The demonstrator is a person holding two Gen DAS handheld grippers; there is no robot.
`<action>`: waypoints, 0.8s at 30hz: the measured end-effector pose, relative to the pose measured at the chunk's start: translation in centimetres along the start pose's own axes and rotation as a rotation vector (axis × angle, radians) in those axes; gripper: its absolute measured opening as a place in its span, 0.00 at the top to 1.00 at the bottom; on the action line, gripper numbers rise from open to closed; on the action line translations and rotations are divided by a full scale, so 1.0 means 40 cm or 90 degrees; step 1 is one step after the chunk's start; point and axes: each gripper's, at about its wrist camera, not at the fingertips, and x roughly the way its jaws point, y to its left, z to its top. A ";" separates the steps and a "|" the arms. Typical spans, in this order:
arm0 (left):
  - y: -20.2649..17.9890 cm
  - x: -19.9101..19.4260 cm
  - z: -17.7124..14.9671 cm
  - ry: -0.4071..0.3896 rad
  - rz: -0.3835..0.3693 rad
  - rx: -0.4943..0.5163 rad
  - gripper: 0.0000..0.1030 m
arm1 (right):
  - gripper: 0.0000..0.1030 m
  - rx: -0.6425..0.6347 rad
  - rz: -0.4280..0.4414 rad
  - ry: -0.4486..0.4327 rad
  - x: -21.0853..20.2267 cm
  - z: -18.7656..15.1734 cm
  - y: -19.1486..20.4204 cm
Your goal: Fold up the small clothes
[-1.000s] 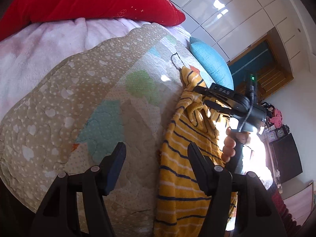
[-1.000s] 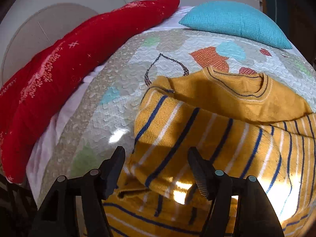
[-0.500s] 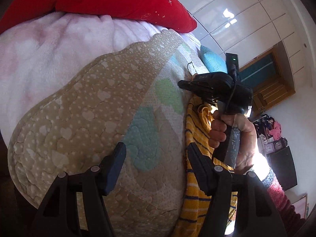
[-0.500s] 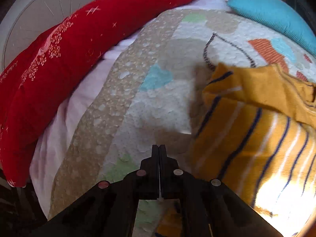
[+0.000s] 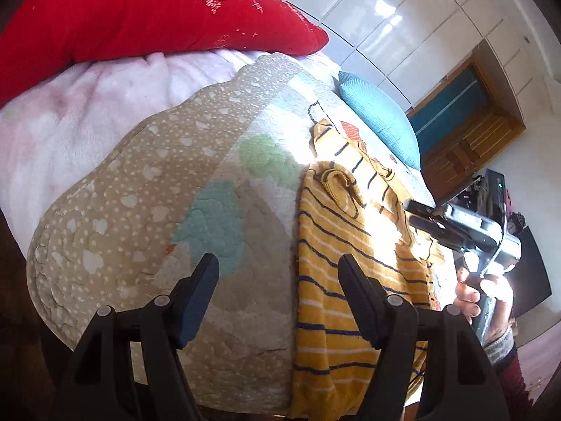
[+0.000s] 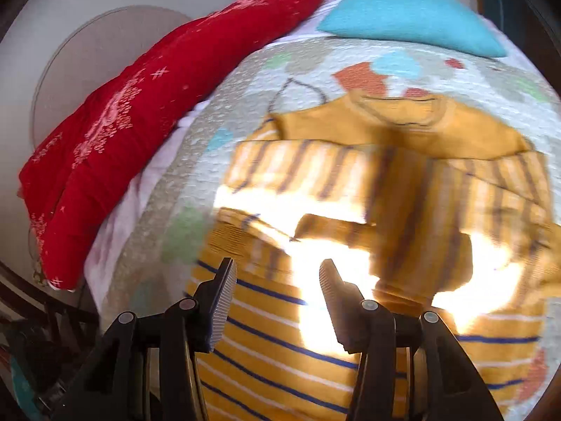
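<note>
A small yellow sweater [image 5: 336, 242] with blue and white stripes lies on a patterned quilt [image 5: 147, 189]; it also fills the right wrist view [image 6: 403, 182], with one sleeve folded across its body. My left gripper [image 5: 278, 273] is open and empty, hovering over the quilt at the sweater's left edge. My right gripper [image 6: 277, 280] is open and empty, just above the sweater's striped lower part. In the left wrist view it shows at the right [image 5: 455, 228], held in a hand over the sweater.
A red pillow [image 5: 133, 17] lies along the quilt's far side, over a pink blanket [image 5: 70, 122]. A blue cushion [image 5: 382, 119] sits at the far end, also in the right wrist view [image 6: 413, 17]. White cupboards and a wooden door stand behind.
My right gripper was shut half a second ago, with nothing visible between its fingers, and has opened and swung back over the sweater. The sleeve now lies folded across the body. My left gripper stayed open.
</note>
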 end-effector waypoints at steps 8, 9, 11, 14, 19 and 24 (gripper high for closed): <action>-0.065 -0.005 -0.023 0.012 0.037 0.065 0.29 | 0.41 -0.053 -0.506 -0.062 -0.418 -0.159 -0.375; -0.069 -0.003 -0.031 0.020 0.041 0.069 0.29 | 0.38 -0.074 -0.594 -0.069 -0.458 -0.184 -0.397; -0.073 0.008 -0.047 0.038 0.052 0.075 0.29 | 0.37 -0.080 -0.672 -0.081 -0.535 -0.238 -0.454; -0.081 0.036 -0.076 0.072 0.065 0.090 0.29 | 0.34 -0.011 -0.564 -0.108 -0.592 -0.323 -0.489; -0.099 0.088 -0.123 0.125 0.076 0.118 0.29 | 0.34 0.118 -0.313 -0.116 -0.485 -0.462 -0.487; -0.118 0.119 -0.154 0.144 0.113 0.148 0.28 | 0.34 0.159 -0.201 -0.119 -0.347 -0.541 -0.410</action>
